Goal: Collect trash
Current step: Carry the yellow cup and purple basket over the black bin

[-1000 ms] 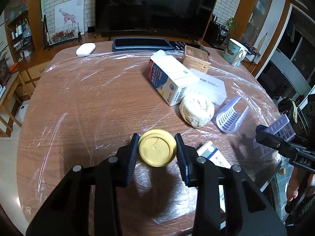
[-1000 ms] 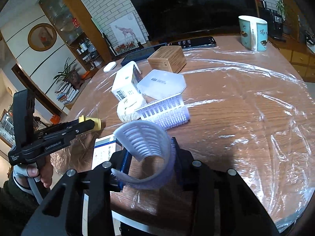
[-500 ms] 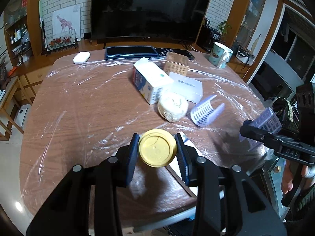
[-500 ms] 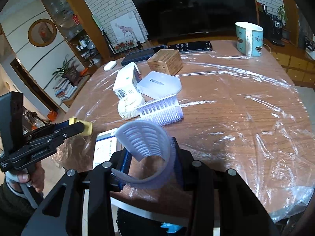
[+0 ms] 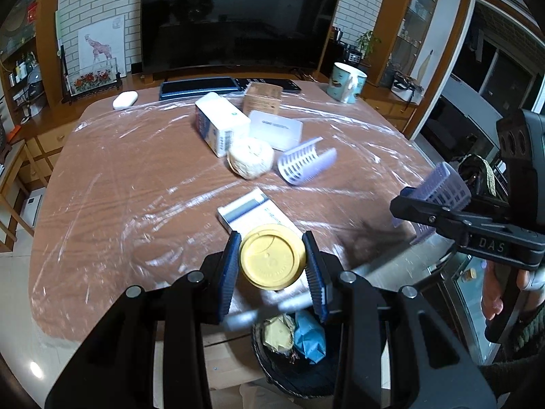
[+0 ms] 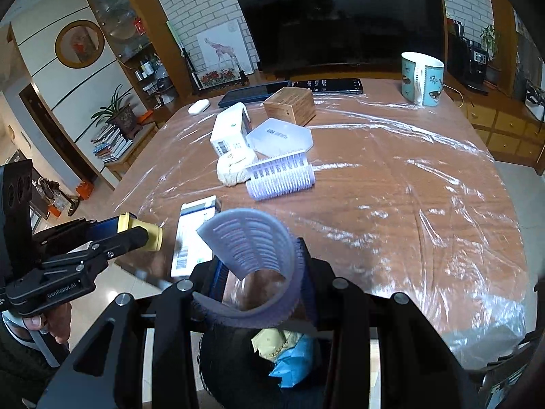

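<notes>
My left gripper [image 5: 271,261] is shut on a round yellow lid [image 5: 271,259] and holds it over the table's near edge, above a black trash bin [image 5: 293,371] that holds crumpled yellow and blue trash. My right gripper [image 6: 260,277] is shut on a curved lilac mesh sleeve [image 6: 253,252], above the same bin [image 6: 238,368]. The left gripper with the lid [image 6: 150,237] shows at the left of the right wrist view. The right gripper with the sleeve [image 5: 442,187] shows at the right of the left wrist view.
On the plastic-covered wooden table [image 5: 136,177] lie a flat white-blue box [image 5: 252,211], a second lilac mesh sleeve [image 5: 303,165], a crumpled white wad [image 5: 251,161], a white carton [image 5: 218,126], a white lid [image 5: 276,129], a wooden box [image 5: 263,97], a mug [image 5: 345,83] and a tablet [image 5: 197,87].
Both grippers have drawn back from over the table to its near edge with their loads. The trash bin has come into view below them.
</notes>
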